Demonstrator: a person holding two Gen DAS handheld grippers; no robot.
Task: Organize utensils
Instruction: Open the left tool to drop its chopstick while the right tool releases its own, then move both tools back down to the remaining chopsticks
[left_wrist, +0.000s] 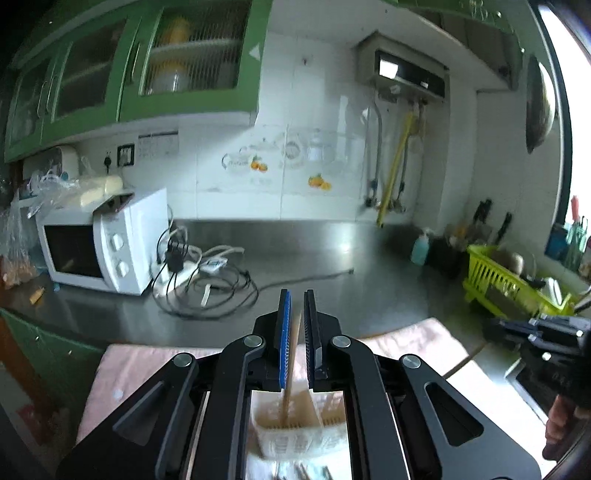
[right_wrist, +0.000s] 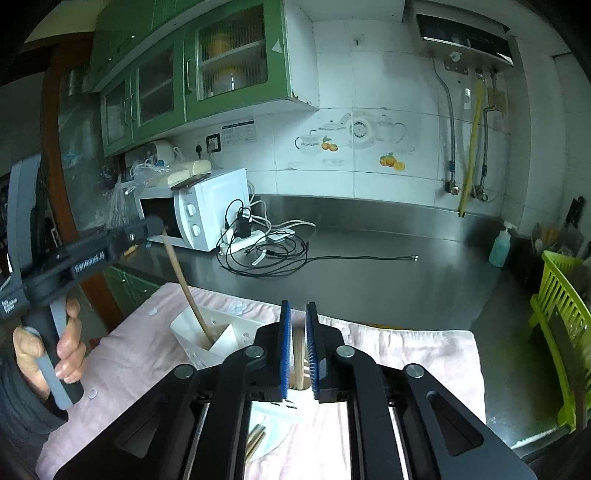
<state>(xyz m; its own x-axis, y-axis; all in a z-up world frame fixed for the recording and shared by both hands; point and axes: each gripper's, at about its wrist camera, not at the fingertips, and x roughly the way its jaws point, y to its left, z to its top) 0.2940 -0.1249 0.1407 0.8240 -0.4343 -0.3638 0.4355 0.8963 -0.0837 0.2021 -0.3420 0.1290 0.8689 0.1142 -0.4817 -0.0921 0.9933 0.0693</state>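
Clamped between the right gripper (right_wrist: 298, 325) pads, a bundle of wooden chopsticks (right_wrist: 298, 363) stands upright over the pink cloth (right_wrist: 406, 354). Left gripper (left_wrist: 297, 314), held out level in a fist, pinches a wooden stick (right_wrist: 184, 288) that slants down into the white utensil holder (right_wrist: 207, 339) on the cloth.

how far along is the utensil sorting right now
Partly through. In hand: the left gripper holds a wooden stick whose lower end is already inside the white holder; the right gripper grips wooden chopsticks. Left: release the stick, place the chopsticks, and clear the wooden pieces on the pink cloth.
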